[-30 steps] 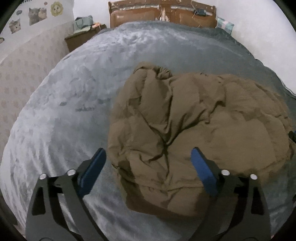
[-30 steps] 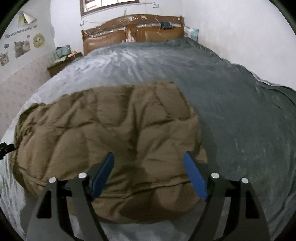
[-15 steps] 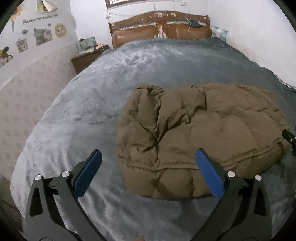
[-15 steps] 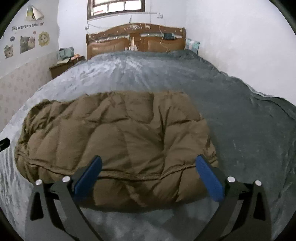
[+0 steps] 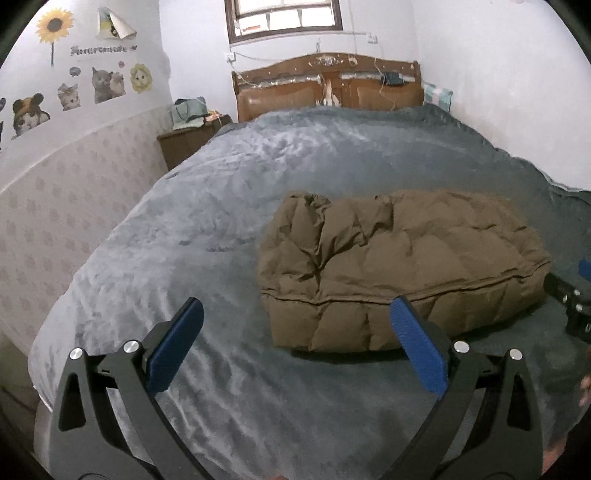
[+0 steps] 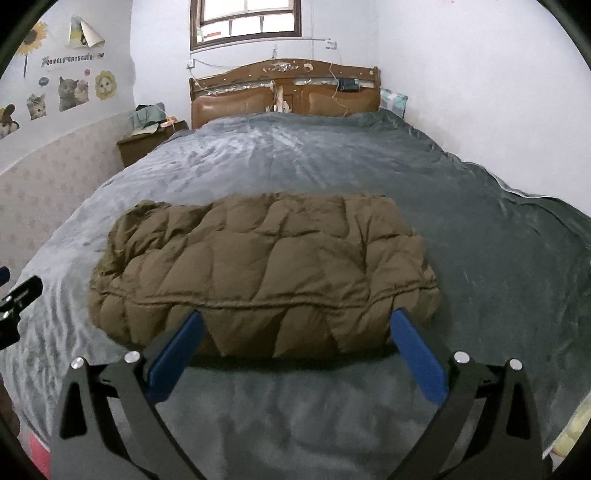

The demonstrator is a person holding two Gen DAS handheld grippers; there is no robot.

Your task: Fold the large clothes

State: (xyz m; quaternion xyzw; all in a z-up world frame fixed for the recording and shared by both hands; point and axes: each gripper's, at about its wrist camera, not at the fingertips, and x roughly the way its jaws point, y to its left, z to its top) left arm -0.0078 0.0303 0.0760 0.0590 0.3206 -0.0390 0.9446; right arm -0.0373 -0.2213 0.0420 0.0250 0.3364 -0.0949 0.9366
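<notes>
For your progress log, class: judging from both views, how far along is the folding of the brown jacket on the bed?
Done: the jacket lies as a compact folded bundle on the bed. In hand: nothing; the left tongs and right tongs are both open and empty, short of the jacket. Left: apparently little, perhaps tidying the rumpled end nearer the left tongs.

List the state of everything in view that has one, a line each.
brown padded jacket: folded into a bundle, lying on the bed, not held
left gripper: open, empty
right gripper: open, empty
grey blanket: spread over the bed
window: closed, as far as visible
</notes>
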